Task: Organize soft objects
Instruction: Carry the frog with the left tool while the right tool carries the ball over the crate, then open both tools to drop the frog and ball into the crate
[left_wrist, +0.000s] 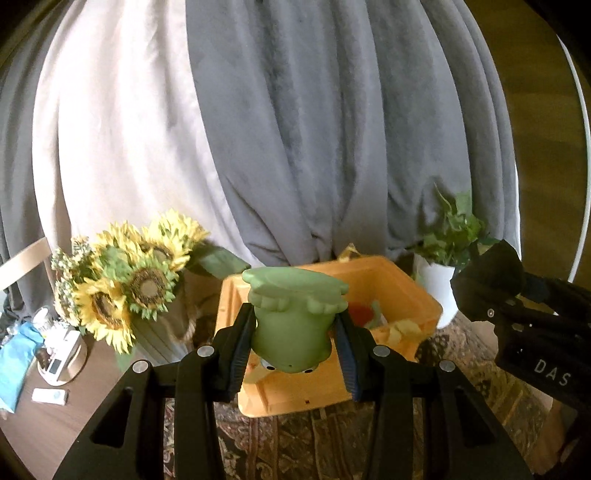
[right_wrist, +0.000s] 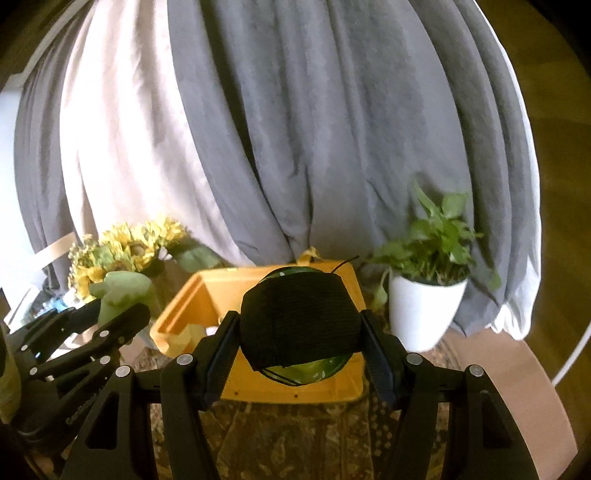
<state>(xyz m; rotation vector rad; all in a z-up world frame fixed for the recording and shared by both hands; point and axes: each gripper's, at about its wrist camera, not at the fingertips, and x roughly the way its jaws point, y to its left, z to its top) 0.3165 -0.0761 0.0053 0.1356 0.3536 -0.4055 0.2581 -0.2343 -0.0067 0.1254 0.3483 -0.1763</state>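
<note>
The left gripper (left_wrist: 293, 345) has its 2 fingers clamped on a green frog toy (left_wrist: 293, 317), which hangs head-down toward the camera above the near edge of the yellow bin (left_wrist: 402, 284). Inside the bin lie a red piece and some pale yellow pieces, too small to name. The right gripper (right_wrist: 300, 343) has its fingers pressed against a round green toy wrapped in black cloth (right_wrist: 299, 325), held over the near side of the same bin. The bin sits on a patterned rug (left_wrist: 325, 439). To the far left of it stands a bunch of sunflowers (left_wrist: 125, 284); to the far right, a leafy plant in a white pot (right_wrist: 424, 314). Grey and white curtains (left_wrist: 314, 129) hang behind.
</note>
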